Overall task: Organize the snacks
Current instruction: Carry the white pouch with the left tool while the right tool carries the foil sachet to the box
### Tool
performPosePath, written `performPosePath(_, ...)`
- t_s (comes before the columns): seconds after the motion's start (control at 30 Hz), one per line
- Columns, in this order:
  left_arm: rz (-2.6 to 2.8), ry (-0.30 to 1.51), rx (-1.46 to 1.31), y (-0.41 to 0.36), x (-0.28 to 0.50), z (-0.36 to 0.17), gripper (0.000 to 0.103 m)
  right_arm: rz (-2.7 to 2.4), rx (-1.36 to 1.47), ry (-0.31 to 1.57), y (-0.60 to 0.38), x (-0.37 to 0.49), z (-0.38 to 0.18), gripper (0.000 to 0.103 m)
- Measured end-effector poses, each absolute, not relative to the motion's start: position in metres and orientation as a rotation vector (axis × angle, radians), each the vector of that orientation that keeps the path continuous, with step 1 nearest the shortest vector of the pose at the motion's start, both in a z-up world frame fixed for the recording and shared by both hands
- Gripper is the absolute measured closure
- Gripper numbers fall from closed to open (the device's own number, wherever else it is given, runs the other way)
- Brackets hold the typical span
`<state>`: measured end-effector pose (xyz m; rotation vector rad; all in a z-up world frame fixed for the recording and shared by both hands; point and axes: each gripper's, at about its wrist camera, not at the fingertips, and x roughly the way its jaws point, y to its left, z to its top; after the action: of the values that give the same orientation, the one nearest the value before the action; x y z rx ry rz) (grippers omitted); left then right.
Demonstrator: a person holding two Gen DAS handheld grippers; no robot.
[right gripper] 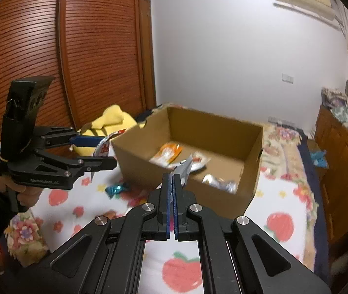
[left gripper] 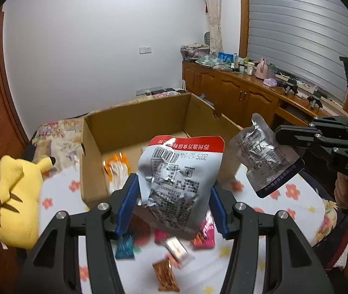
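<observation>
Left gripper (left gripper: 174, 196) grasps a red-topped packet (left gripper: 178, 171); right gripper (right gripper: 173, 183) clamps a silver pouch (left gripper: 264, 156). Carry both forward over the box (left gripper: 134, 122), then release inside.

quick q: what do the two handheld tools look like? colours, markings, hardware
Both are matte black linkage frames with silver pivot bolts and ribbed blue finger pads. The left tool has pale lettering along its side bar, too blurred to read, a boxy black block on top and a yellow band at the rear. The right tool shows embossed "DAS". Bare hands grip both; the left arm wears a dark sleeve.
</observation>
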<state>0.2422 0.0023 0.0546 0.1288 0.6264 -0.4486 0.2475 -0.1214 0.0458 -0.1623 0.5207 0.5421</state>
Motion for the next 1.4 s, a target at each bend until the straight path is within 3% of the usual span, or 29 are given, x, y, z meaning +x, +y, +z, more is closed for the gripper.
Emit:
performPosePath(0.33, -0.386, 0.655, 0.131, 0.002, 0.301, 0.056, 0.048, 0.537, -0.199, 0.515, -0.126, 0.298, 0.06, 0.103)
performPosePath(0.67, -0.349, 0.726, 0.138, -0.013, 0.346, 0.027, 0.048, 0.501, -0.163, 0.562, -0.147, 0.339, 0.032, 0.103)
performPosePath(1.4, -0.357, 0.78, 0.146, -0.03, 0.364, 0.005, 0.046, 0.473, -0.175, 0.653, -0.148, 0.363, -0.01, 0.102)
